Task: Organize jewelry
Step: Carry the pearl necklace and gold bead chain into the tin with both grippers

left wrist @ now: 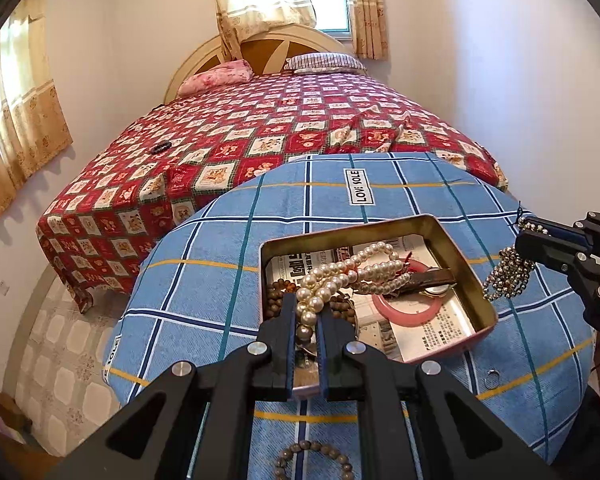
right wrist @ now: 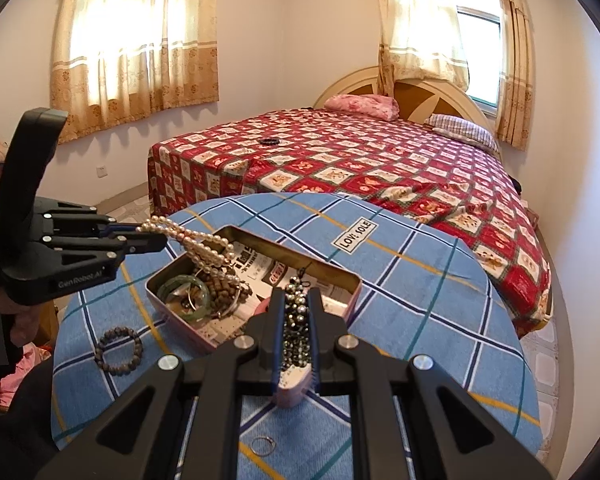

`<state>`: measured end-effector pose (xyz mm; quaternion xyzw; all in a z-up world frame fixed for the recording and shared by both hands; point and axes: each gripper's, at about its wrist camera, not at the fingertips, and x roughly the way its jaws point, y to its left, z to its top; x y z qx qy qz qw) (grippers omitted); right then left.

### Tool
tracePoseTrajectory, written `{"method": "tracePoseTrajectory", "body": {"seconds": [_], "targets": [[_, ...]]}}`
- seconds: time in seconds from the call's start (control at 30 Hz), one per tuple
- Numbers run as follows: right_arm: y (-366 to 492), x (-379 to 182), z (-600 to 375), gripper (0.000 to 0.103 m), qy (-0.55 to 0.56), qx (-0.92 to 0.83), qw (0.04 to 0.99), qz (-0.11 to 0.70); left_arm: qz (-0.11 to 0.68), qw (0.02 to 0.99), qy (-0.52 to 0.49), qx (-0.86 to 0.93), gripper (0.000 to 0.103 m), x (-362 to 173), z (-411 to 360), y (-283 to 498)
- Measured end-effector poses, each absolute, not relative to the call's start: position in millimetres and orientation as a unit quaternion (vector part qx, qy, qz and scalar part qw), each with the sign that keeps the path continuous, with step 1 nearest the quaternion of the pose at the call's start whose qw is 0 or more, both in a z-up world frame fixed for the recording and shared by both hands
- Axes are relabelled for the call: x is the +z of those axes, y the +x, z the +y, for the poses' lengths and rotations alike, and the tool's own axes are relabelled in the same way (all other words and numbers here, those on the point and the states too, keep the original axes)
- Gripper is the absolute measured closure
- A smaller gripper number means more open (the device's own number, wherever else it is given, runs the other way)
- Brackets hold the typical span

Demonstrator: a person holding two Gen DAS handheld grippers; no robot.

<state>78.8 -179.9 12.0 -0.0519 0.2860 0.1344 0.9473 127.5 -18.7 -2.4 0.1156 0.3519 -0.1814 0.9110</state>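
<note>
An open tin box [left wrist: 485, 300] [right wrist: 161, 276] lined with newspaper sits on the blue checked cloth. It holds wooden beads, a pink bangle [left wrist: 410, 314], a green bangle [right wrist: 188, 298] and a watch. My left gripper [left wrist: 305, 312] [right wrist: 156, 238] is shut on a white pearl necklace [left wrist: 364, 270] [right wrist: 204, 250] that trails into the box. My right gripper [right wrist: 296, 300] [left wrist: 530, 232] is shut on a dark metallic bead necklace [right wrist: 296, 320] [left wrist: 508, 276], held just right of the box.
A brown bead bracelet [right wrist: 118, 346] [left wrist: 314, 462] and a small metal ring [right wrist: 263, 446] [left wrist: 492, 378] lie on the cloth [left wrist: 220, 280] near the box. Behind is a bed with a red patterned cover [left wrist: 260, 136], with a dark bracelet [left wrist: 161, 147] [right wrist: 269, 141] on it.
</note>
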Motion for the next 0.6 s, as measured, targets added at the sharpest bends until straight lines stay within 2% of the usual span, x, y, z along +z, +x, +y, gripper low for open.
{"method": "tracePoseTrajectory", "body": {"seconds": [0.6], "targets": [[111.3,-1.9,-170.4,0.09,-0.057,0.135,0.94,0.308,0.366,0.909,0.111,-0.163,0.095,-18.2,-20.2,149.2]]}}
